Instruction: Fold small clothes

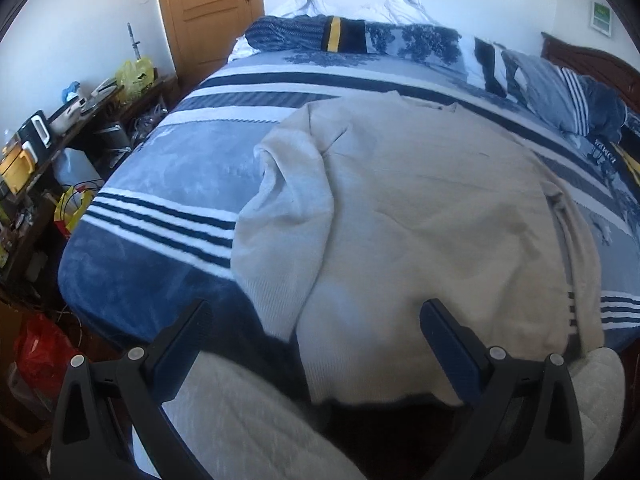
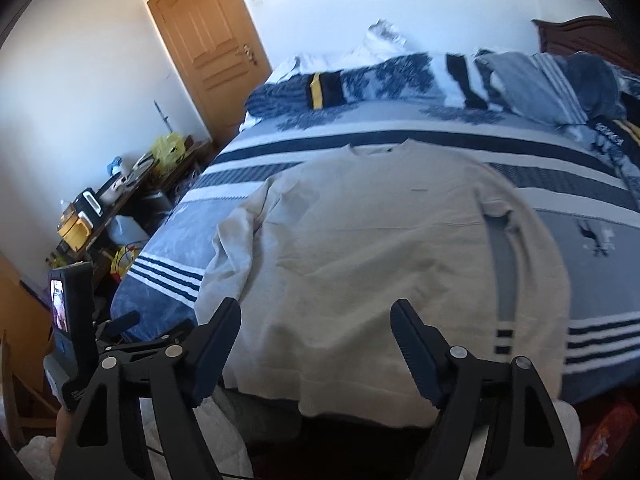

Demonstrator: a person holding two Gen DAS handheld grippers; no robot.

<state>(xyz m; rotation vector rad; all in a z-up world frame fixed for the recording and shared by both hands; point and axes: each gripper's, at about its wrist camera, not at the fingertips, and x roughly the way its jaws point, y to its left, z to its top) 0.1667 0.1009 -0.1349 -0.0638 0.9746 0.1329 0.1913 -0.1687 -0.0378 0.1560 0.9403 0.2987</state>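
A beige long-sleeved sweater (image 1: 420, 208) lies flat on the bed, its hem at the near edge and its neck at the far side. Its left sleeve (image 1: 288, 216) lies crumpled beside the body; its right sleeve (image 1: 576, 248) runs down the right side. It also shows in the right wrist view (image 2: 380, 248). My left gripper (image 1: 316, 320) is open and empty, above the hem near the sweater's left side. My right gripper (image 2: 316, 320) is open and empty, above the middle of the hem. The left gripper's body (image 2: 72, 312) shows at the left in the right wrist view.
The bed has a blue, grey and white striped cover (image 1: 160, 184), with rolled bedding and pillows (image 1: 400, 36) at the far side. A cluttered low table (image 1: 60, 128) stands left of the bed. A wooden door (image 1: 208, 12) is at the back.
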